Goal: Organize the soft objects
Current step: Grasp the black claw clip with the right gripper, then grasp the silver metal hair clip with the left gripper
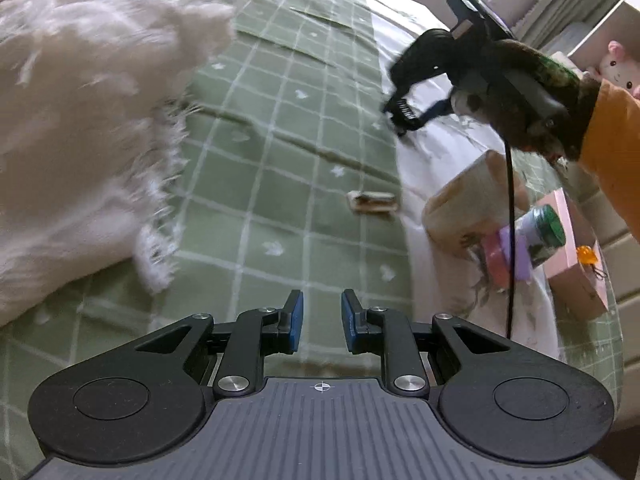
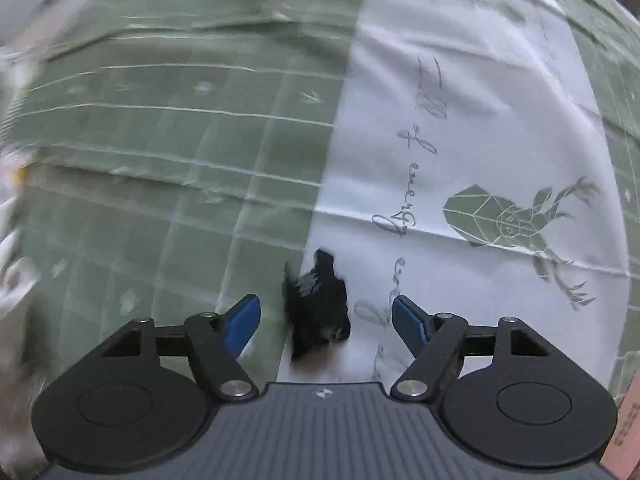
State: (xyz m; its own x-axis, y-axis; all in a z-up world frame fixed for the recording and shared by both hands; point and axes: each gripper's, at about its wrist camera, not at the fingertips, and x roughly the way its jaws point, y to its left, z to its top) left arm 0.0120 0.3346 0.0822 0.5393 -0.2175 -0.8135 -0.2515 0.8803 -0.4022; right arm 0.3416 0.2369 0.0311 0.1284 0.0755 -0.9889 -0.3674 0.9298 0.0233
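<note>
1. Left gripper [image 1: 322, 316] first: its jaws are seen narrowed to a slim gap, nothing is gripped between them, and it is pointed down over the green checked bedcover [image 1: 280, 140].
2. At ten o'clock in the left wrist view, a white fringed throw [image 1: 80, 120] is seen heaped on the cover. It is blurred, so its exact lie cannot be told.
3. At two o'clock, the right gripper [image 1: 412, 114] is carried by a gloved hand [image 1: 532, 120] with an orange sleeve [image 1: 616, 152] behind it, and it is aimed at the seam where green cover meets the white printed panel [image 1: 416, 184].
4. From the right wrist view, the right gripper [image 2: 326, 312] is shown with jaws spread wide, and a small black soft item [image 2: 320, 308] is framed between them at six o'clock. It is not pressed by either pad.
5. Whether the black item is lying on the seam or hanging in the air cannot be told.
6. At four o'clock in the left view, a beige bag [image 1: 472, 200], a green-lidded jar [image 1: 540, 232] and a pink box [image 1: 576, 272] are clustered, well apart from the throw.
7. The wide spread is judged to suit straddling the item, while the left claw is kept free for the throw.
</note>
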